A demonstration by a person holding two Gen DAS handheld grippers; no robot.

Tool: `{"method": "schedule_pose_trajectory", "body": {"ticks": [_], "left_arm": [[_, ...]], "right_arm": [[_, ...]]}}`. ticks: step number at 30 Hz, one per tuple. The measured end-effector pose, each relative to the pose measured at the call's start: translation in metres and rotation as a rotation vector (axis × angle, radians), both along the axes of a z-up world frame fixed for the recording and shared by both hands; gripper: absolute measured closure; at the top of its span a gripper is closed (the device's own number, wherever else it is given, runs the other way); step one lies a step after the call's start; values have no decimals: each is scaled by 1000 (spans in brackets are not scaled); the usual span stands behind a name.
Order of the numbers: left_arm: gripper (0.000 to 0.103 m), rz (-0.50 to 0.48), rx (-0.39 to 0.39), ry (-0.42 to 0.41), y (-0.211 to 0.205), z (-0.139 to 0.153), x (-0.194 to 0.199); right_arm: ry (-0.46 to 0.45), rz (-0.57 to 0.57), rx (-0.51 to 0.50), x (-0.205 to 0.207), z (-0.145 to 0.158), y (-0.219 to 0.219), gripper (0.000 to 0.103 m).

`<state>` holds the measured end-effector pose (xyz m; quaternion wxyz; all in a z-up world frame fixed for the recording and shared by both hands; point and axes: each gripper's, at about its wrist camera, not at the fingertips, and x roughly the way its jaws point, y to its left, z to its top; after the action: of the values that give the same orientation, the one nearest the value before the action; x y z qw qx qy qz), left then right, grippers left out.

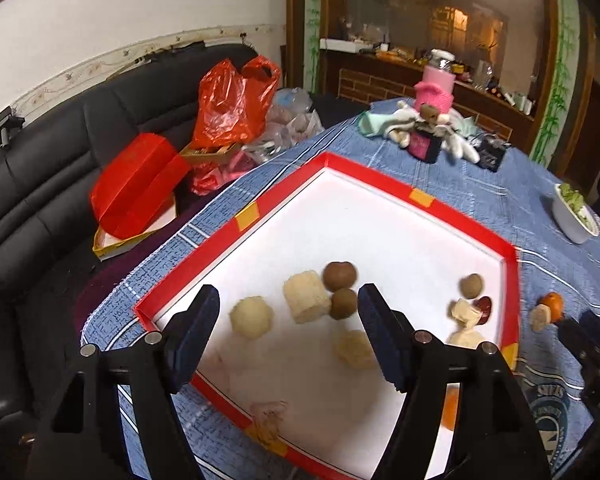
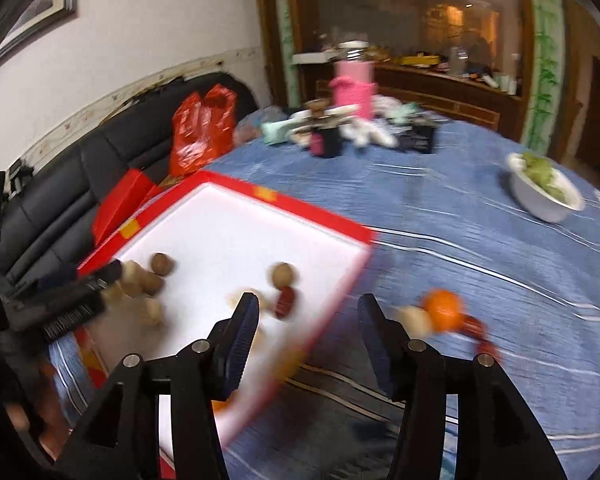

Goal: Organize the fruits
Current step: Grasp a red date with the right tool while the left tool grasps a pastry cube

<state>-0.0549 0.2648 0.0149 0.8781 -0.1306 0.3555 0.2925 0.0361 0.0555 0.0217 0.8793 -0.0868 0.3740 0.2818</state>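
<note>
Blue tablecloth [image 1: 440, 184]: white bowl w/ greens [image 1: 572, 216] at right edge, black sofa [image 1: 60, 160] beside, left.

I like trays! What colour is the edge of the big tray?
Red rim, with small orange patches; the left wrist view shows it best.

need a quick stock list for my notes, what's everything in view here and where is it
tray: one, red rim, white floor, on the blue tablecloth
brown round fruits: three, in the tray
pale peeled pieces: about five, cream, in the tray
red date: one, in the tray's right side
orange fruit: one, on the cloth right of the tray, a pale piece beside it
bowl: one, white, green contents, far right on the table
pink jar: one, far end of the table among clutter
red plastic bag: one, on the black sofa
red box: one, on the sofa
left hand-held gripper: black, open, over the tray
right hand-held gripper: black, open, at the tray's right edge
</note>
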Motion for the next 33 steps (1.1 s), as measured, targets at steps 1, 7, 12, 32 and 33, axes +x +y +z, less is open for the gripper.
{"method": "schedule_pose_trajectory", "body": {"ticks": [1, 7, 12, 32, 33], "left_arm": [[31, -12, 0, -11, -5, 2, -1], [31, -122, 9, -44, -48, 7, 7], [31, -270, 85, -16, -93, 7, 14], [32, -590, 21, 46, -193, -12, 97], [32, -587, 24, 63, -196, -16, 103]], "right_arm": [[0, -21, -4, 2, 0, -14, 50], [50, -164, -34, 22, -20, -101, 50], [79, -147, -44, 35, -29, -107, 60], [125, -158, 133, 62, -37, -137, 82], [123, -154, 140, 61, -36, -138, 82]]}}
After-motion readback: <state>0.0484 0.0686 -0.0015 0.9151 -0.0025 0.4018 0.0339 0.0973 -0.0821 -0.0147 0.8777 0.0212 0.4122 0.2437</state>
